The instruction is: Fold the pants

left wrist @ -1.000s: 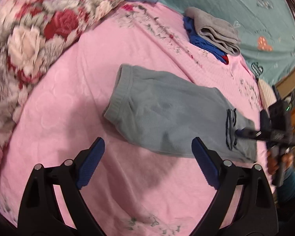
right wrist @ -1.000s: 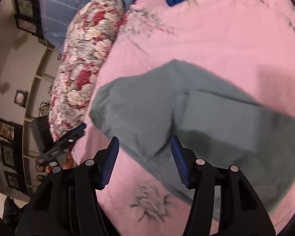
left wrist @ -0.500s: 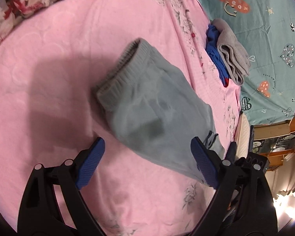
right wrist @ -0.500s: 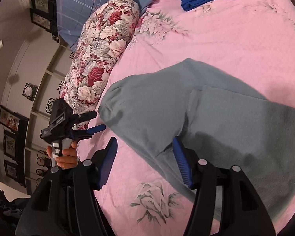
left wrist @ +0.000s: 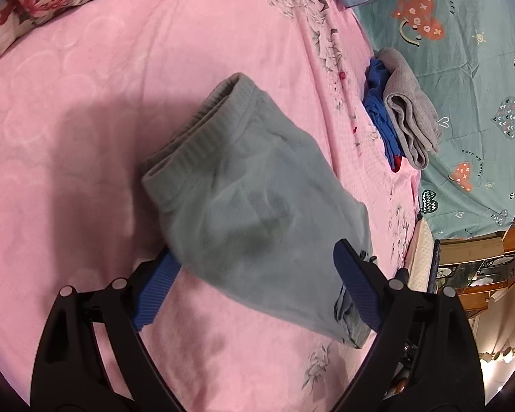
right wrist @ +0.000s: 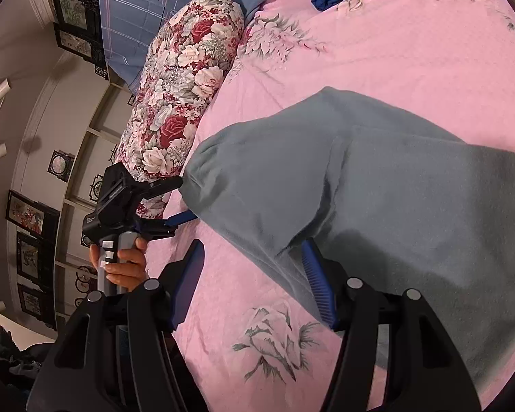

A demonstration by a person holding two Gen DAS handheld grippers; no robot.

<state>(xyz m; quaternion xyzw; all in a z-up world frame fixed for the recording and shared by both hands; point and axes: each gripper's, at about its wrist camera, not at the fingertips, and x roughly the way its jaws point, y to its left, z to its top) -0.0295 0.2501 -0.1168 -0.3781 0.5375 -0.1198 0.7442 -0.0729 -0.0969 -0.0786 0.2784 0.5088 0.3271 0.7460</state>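
Note:
Grey-green pants (left wrist: 257, 206) lie folded on the pink bedspread (left wrist: 86, 103), ribbed waistband away from me in the left wrist view. My left gripper (left wrist: 254, 254) stands open wide at their near edge, its left finger (left wrist: 154, 288) tucked under the cloth. In the right wrist view the left gripper (right wrist: 180, 201), held by a hand (right wrist: 123, 264), has one finger above and one below a corner of the pants (right wrist: 360, 189). My right gripper (right wrist: 252, 243) is open at the cloth's near edge, and its right finger (right wrist: 317, 281) lies against the cloth.
A stack of folded grey and blue clothes (left wrist: 405, 113) rests at the bedspread's far side, by a teal sheet with hearts (left wrist: 480, 86). A floral bolster (right wrist: 182, 79) and a blue plaid pillow (right wrist: 147, 7) line another side. Wooden furniture (left wrist: 480, 257) stands beyond the bed.
My left gripper rolled and closed in on the pants until their edge lies between its fingers. In the right wrist view it reached the cloth's corner. The right gripper has hardly moved.

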